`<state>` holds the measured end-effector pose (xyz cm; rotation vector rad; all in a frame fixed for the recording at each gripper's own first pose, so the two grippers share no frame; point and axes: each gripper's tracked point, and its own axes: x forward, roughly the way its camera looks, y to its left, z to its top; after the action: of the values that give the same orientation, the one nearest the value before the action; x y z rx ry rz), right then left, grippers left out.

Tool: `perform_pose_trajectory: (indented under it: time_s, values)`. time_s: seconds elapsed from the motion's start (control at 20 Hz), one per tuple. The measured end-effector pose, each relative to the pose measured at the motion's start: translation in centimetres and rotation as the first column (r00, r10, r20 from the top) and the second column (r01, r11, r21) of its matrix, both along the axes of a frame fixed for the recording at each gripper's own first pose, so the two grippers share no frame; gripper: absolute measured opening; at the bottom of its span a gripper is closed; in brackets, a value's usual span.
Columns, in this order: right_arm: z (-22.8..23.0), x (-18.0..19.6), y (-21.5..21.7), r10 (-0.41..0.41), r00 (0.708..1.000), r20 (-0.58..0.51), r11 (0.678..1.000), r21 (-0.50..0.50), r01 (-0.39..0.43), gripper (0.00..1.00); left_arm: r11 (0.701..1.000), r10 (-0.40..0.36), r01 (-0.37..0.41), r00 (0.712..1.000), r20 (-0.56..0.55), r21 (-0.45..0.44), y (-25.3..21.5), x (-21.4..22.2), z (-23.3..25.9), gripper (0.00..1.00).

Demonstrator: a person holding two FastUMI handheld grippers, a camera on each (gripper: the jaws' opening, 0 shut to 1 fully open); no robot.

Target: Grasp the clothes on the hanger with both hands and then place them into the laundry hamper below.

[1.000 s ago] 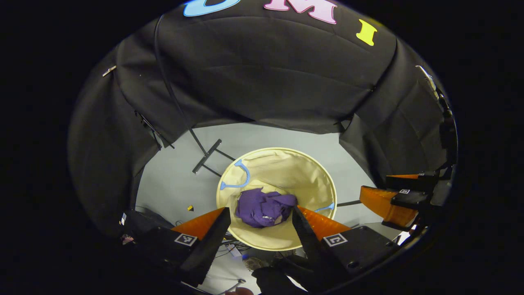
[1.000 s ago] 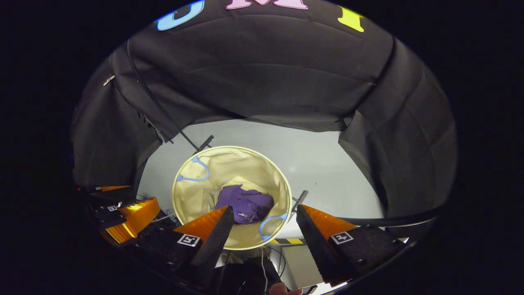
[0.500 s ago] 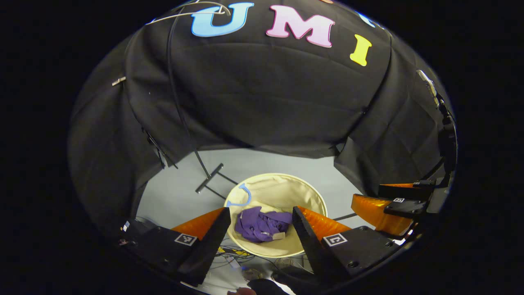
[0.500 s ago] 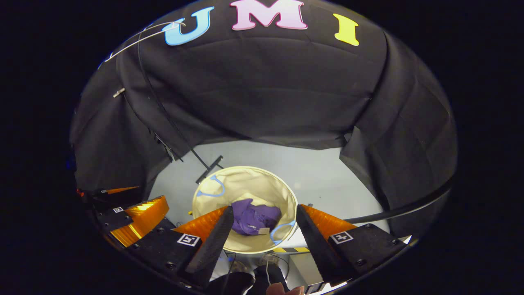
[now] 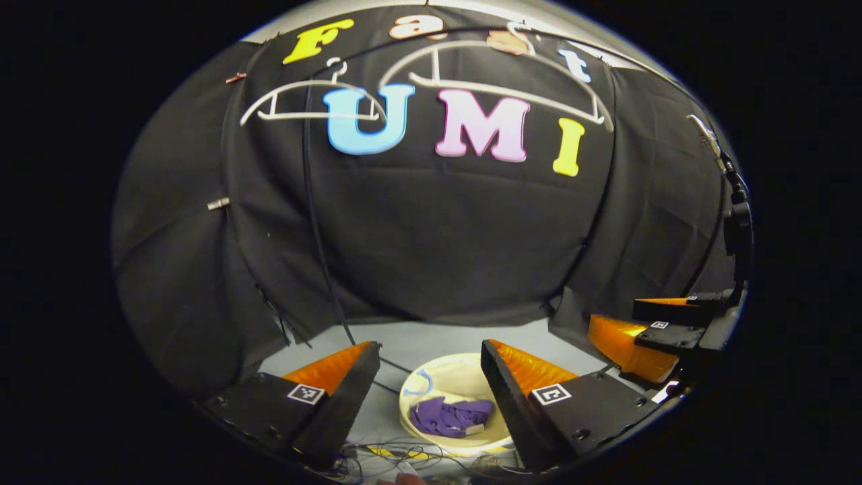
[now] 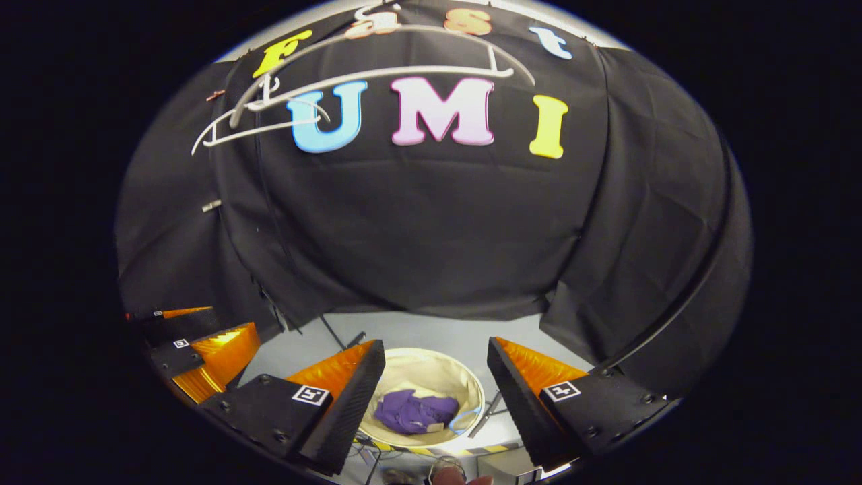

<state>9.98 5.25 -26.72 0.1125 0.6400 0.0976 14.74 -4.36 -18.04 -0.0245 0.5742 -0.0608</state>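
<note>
Hand-held gripper left [image 5: 427,377] and right [image 6: 434,374], both mine, gape wide, grasping nothing; purple clothes [image 6: 412,412] lie crumpled inside the laundry hamper [image 6: 465,384] on the floor; I judge placing done; bare hangers [image 5: 498,87] hang overhead, so withdraw clear beneath them.

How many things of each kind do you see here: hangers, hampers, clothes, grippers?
White hangers: 2, one and another, both bare
Laundry hamper: 1
Purple garment: 1, inside the hamper
Grippers: 2, left gripper and right gripper
Total: 6
</note>
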Motion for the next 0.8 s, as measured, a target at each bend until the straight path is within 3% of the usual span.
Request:
perform_pose_trajectory:
  time_s: [0.35, 0.55, 0.65, 0.8]
  values:
    - [11.3, -0.5, 0.4, -0.076, 0.983, 0.170, 0.996, 0.060, 0.067, 0.99, 1.000, -0.018, 0.017, 0.982, 0.189, 0.009, 2.2, -2.0, 11.4, 0.95]
    - [16.7, -1.4, 0.5, -0.073, 0.955, 0.288, 0.997, 0.030, 0.067, 0.98, 0.999, -0.035, 0.031, 0.962, 0.272, 0.017, 2.4, -3.6, 16.1, 0.95]
    - [18.7, -2.1, 0.7, -0.064, 0.945, 0.322, 0.998, 0.024, 0.060, 0.99, 0.999, -0.045, 0.038, 0.948, 0.316, 0.030, 2.2, -4.4, 18.6, 0.92]
    - [21.3, -2.8, 0.3, -0.061, 0.933, 0.354, 0.998, 0.031, 0.053, 0.98, 0.999, -0.048, 0.041, 0.932, 0.360, 0.027, 2.0, -5.8, 21.3, 0.95]
